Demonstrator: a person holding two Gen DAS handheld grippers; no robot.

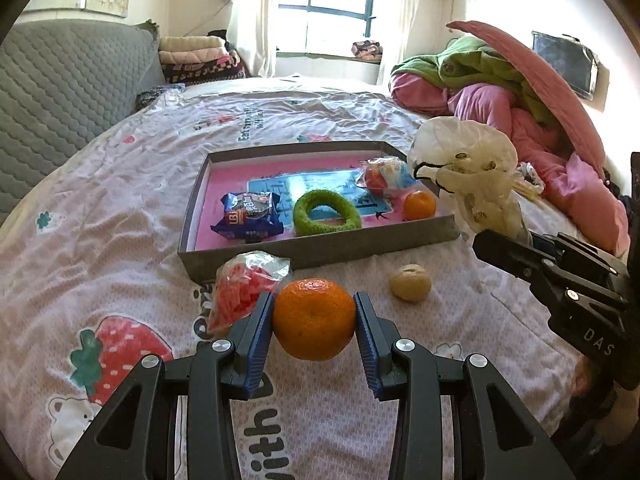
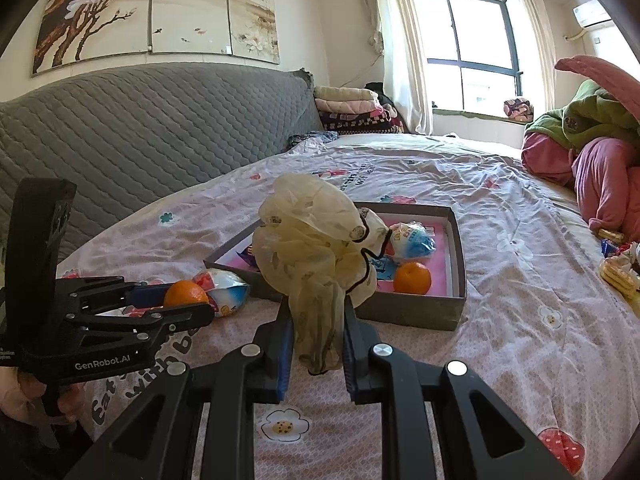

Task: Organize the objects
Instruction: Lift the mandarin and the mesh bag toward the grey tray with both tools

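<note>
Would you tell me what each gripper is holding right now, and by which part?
The left gripper clamps an orange across its sides. The right gripper pinches a cream sheer fabric bundle by its gathered lower end.

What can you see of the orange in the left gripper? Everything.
The orange is round, slightly flattened, with glossy dimpled peel, whole and unpeeled. The left gripper holds it by its sides, blue pads pressing both flanks. It sits in front of the grey box, a red snack bag just behind. Whether it rests on the bedsheet is unclear.
</note>
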